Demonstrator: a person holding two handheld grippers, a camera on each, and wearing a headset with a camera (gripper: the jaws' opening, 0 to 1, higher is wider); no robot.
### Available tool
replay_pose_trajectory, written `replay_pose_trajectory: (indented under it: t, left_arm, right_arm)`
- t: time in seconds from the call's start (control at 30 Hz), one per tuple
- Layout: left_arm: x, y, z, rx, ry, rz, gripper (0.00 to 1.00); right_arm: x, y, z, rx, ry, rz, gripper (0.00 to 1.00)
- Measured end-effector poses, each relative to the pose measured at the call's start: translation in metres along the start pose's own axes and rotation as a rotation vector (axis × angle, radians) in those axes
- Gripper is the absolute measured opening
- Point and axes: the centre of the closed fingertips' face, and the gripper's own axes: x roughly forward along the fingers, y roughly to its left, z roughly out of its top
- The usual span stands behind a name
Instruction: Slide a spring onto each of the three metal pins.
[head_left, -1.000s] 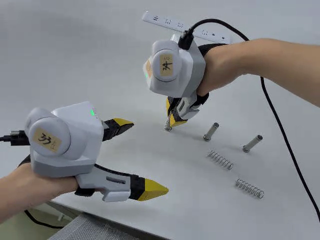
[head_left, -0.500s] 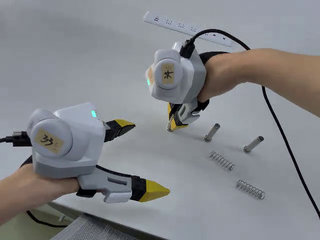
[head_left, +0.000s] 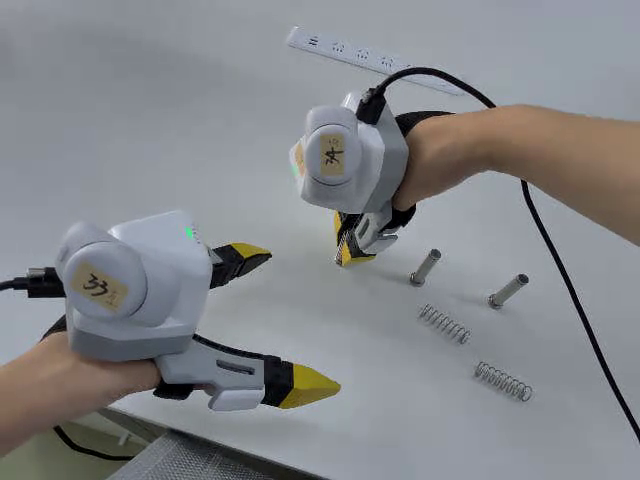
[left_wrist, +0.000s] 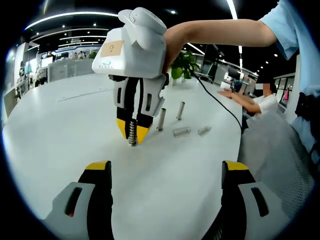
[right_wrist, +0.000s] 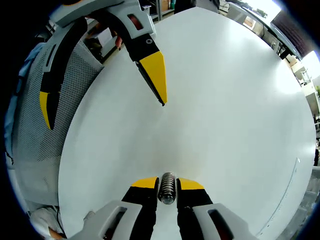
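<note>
Spring (left_wrist: 132, 131) stood upright, pinched in our right gripper (head_left: 352, 255), its lower end at the white table (head_left: 150, 140) and a pin end (right_wrist: 168, 196) showing inside the coil. We held our left gripper (head_left: 298, 320) spread wide nearby. Two bare pins (head_left: 424, 266) (head_left: 507, 290) and two loose springs (head_left: 443, 323) (head_left: 502, 380) lay beside the right gripper.

On the broad white surface (head_left: 150, 150), the right tongs (head_left: 352, 252) stand mid-scene, pinching a spring-sleeved steel pin (left_wrist: 132, 132) upright. To their right lie two bare cylindrical steel pins (head_left: 424, 267) (head_left: 507, 291) (well apart), with two loose coiled wire springs (head_left: 443, 324) (head_left: 502, 381) before them. A long white power strip (head_left: 370, 58) lies behind. The left tongs (head_left: 300, 320) gape at near left.
</note>
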Motion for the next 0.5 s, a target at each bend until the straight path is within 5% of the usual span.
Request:
replay_pose_trajectory:
  t: [0.5]
  left_arm:
    - [-0.0004,0.0031,0.0031,0.004,-0.003,0.001,0.9]
  right_arm:
    - [-0.0011,-0.0016,0.002,0.012,-0.063,-0.033,0.69]
